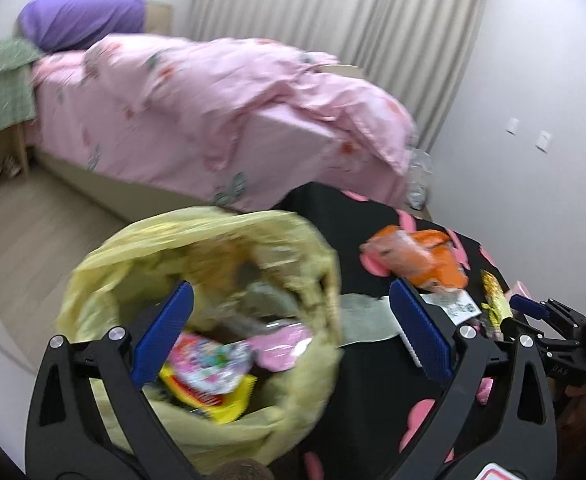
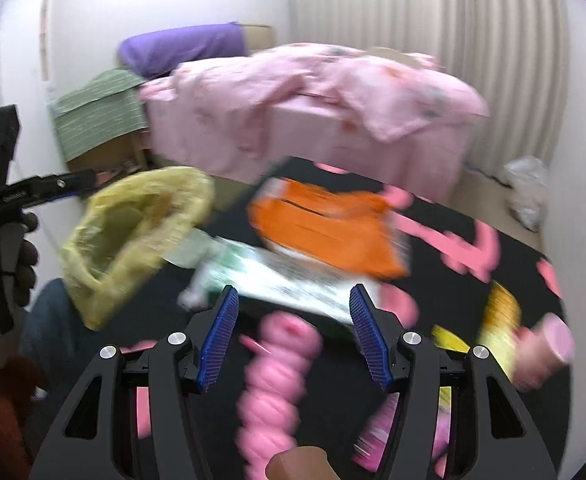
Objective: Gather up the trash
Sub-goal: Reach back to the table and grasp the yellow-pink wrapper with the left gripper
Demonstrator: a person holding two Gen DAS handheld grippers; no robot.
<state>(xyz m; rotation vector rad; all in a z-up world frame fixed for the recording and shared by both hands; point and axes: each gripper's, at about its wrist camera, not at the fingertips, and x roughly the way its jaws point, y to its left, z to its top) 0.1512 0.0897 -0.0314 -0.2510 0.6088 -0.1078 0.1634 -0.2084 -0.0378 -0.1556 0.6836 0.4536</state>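
A yellow trash bag (image 1: 197, 264) stands open at the left edge of a black table with pink shapes (image 1: 373, 392); several wrappers lie inside it. My left gripper (image 1: 289, 328) is open above the bag's mouth, empty. The bag also shows in the right wrist view (image 2: 133, 232). My right gripper (image 2: 293, 332) is open and empty, low over the table (image 2: 197, 308) above a pink spiral-shaped piece (image 2: 277, 364). An orange wrapper (image 2: 325, 228) and a white-green wrapper (image 2: 277, 276) lie just beyond it. The orange wrapper (image 1: 421, 256) also shows in the left view.
A yellow packet (image 2: 497, 320) and a pink cup (image 2: 549, 344) lie at the table's right. A bed with a pink duvet (image 1: 221, 112) and purple pillow (image 1: 81, 20) stands behind. A clear plastic bag (image 2: 529, 192) lies on the floor by the curtain.
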